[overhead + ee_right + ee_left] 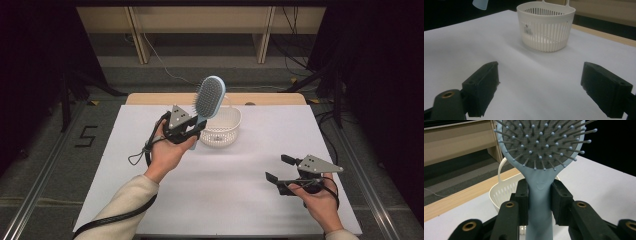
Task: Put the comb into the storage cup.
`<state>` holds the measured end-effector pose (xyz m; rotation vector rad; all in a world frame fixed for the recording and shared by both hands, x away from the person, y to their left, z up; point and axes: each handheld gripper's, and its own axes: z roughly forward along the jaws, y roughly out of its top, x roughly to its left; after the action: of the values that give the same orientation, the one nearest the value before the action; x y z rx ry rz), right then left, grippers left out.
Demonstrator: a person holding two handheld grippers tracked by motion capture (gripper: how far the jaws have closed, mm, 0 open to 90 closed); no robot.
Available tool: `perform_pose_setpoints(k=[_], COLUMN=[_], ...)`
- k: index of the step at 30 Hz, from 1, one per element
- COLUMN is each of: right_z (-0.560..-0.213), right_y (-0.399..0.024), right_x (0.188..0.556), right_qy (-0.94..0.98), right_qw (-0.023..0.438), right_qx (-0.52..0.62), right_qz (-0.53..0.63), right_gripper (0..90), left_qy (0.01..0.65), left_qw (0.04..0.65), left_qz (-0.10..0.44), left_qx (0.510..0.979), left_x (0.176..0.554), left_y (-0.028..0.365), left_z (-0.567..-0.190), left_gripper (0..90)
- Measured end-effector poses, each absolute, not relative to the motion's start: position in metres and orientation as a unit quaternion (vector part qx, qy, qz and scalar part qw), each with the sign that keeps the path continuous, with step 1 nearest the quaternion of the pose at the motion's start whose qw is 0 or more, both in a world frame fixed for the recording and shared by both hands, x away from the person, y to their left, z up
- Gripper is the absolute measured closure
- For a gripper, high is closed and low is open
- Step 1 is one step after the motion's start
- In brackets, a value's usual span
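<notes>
Above the worktop, left side: the left tool (192, 129) is raised off the surface in the person's left hand (167, 152), just beside the basket.
Left tool: clenched on the hairbrush (209, 97); in the left gripper view both black pads press on the pale blue handle (540, 202), one on each side, just below the neck where the handle widens into the head.
Hairbrush: upright and tilted a little, head above the tool, handle running down between the jaws and out below them; the bristle face (541, 142) is turned toward the left tool's camera.
Hairbrush and basket: in the high view the brush head stands over the near-left rim of the white basket (222, 131); the brush is clear of the worktop.
Basket: white, slotted wall, thin loop handle at its far side, standing on the white worktop (230, 185) near the far edge.
Right tool (280, 169): released, jaws wide apart with nothing between them, held low over the near-right part of the worktop, well apart from the basket, which it faces (546, 27).
Right hand (320, 202): grips the right tool from behind.
</notes>
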<state>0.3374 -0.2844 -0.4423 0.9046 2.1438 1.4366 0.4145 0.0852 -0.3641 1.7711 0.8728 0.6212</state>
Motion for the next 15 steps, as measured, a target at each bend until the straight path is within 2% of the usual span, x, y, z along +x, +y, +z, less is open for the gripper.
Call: perform_pose_setpoints(k=[15], right_z=[-0.4423], right_y=[-0.2843], right_x=[0.3373], right_qy=[0.767], right_qw=[0.201], right_qx=[0.324], right_qz=[0.515], right_gripper=[15.5], left_qy=[0.354], left_qw=[0.520], left_qz=[0.259], left_qx=[0.733], left_x=[0.4187], left_y=[0.0809], left_z=[-0.3635], left_gripper=[69.7])
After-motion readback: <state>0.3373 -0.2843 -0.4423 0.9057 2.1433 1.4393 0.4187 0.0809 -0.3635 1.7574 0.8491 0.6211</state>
